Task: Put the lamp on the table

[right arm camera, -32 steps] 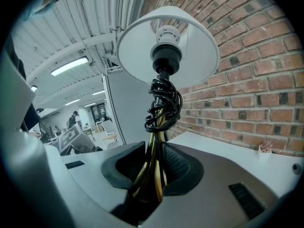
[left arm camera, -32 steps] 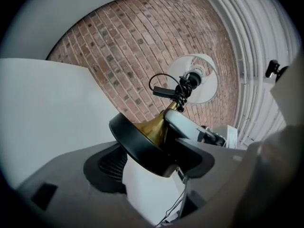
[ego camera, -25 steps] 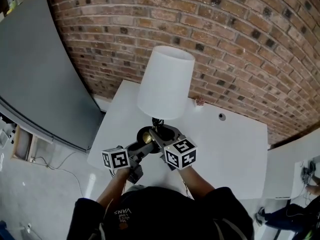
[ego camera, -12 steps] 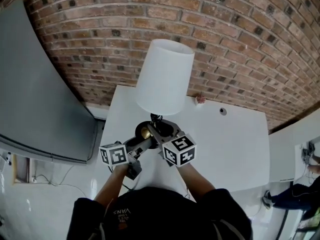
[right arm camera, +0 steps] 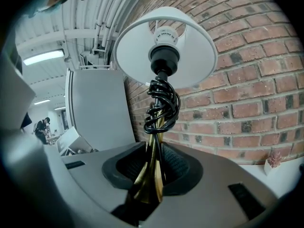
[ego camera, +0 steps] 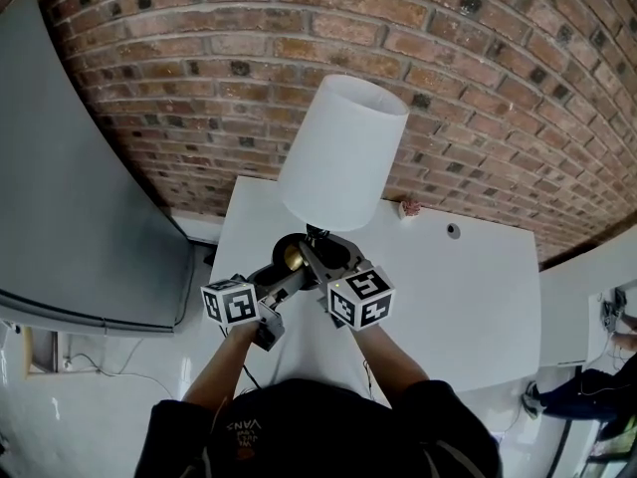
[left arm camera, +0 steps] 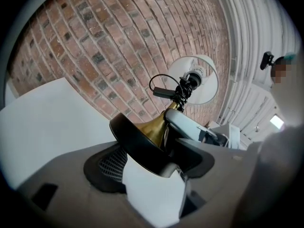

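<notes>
The lamp has a white shade (ego camera: 343,152), a brass stem (right arm camera: 151,172) with a black cord coiled round it (right arm camera: 161,103), and a round black base (ego camera: 291,255). It hangs tilted above the near left part of the white table (ego camera: 468,297). My left gripper (ego camera: 282,279) is shut on the rim of the base (left arm camera: 135,144), with the shade (left arm camera: 205,82) beyond. My right gripper (ego camera: 317,259) has the brass stem between its jaws (right arm camera: 153,179). They are closing, and the pads press on the stem.
A brick wall (ego camera: 498,68) runs behind the table. A large grey panel (ego camera: 80,167) stands to the left. A small pink thing (ego camera: 409,207) and a round hole (ego camera: 454,231) lie near the table's far edge. A person (ego camera: 577,401) is on the floor at the lower right.
The lamp and both grippers have shifted slightly right and toward the wall, the shade leaning more to the right. Both holds look the same.
</notes>
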`<state>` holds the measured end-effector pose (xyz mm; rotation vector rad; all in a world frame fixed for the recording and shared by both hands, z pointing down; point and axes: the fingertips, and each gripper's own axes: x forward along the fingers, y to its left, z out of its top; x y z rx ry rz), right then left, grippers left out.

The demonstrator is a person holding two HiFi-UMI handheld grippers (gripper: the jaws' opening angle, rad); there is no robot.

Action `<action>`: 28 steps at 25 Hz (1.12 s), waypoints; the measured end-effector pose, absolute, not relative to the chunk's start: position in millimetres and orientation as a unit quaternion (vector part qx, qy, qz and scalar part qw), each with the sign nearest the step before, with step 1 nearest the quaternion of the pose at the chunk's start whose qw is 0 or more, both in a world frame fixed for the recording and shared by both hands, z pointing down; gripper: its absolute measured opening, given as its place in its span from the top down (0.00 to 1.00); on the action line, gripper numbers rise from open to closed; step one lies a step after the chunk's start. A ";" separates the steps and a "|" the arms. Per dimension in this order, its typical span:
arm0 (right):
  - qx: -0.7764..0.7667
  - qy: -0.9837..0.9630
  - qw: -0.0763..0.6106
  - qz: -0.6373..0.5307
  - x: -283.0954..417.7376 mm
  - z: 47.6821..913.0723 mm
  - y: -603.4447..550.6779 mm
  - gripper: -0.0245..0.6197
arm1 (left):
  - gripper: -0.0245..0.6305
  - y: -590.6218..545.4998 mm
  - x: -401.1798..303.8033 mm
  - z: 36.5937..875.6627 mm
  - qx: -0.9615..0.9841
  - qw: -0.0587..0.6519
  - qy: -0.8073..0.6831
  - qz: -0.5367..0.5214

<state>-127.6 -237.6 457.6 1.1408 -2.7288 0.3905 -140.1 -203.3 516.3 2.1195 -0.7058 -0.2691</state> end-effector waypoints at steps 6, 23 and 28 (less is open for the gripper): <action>0.392 -0.908 0.084 0.123 -123.9 473.0 -265.6 0.81 | 0.49 -232.9 -137.4 534.8 0.852 0.422 -0.286 -0.117; 0.380 -0.913 0.058 0.134 -127.8 523.9 -332.3 0.81 | 0.49 -299.6 -143.6 584.5 0.841 0.403 -0.330 -0.146; 0.376 -0.914 0.051 0.141 -132.0 538.8 -345.1 0.81 | 0.48 -311.7 -148.7 599.1 0.838 0.394 -0.346 -0.150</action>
